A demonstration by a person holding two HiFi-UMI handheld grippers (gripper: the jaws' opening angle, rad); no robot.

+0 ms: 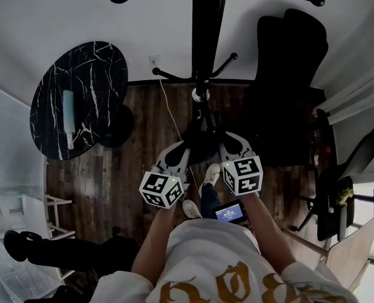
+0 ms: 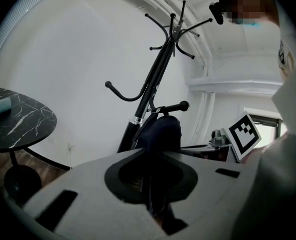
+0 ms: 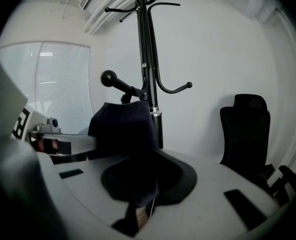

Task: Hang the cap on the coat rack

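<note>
White wall point(image 1: 48, 17) and dark floor point(image 1: 142, 125) surround the cap point(image 1: 201, 142), which hangs in the air close in front of the rack point(image 1: 202, 36), carried only by the two grippers. The left gripper point(image 1: 188, 149) has its jaws pressed together on a fold of the cap's edge on one side. The right gripper point(image 1: 226, 147) pinches the dark cloth the same way on the other side, so the crown bulges up between them.

It looks like a soft, light fabric cap. It should weigh almost nothing, sag wherever it is not held, and be in no danger of breaking. The cloth is thin and could slide out of a loose pinch, so the rim on two opposite sides seems the right hold, keeping the opening spread for a peg.

In the right gripper view a knob-ended peg point(image 3: 109, 78) stands just above the crown, and that seems the likely target. A round marble table point(image 1: 54, 87) stands well apart on the left and a black chair point(image 1: 287, 62) on the right
</note>
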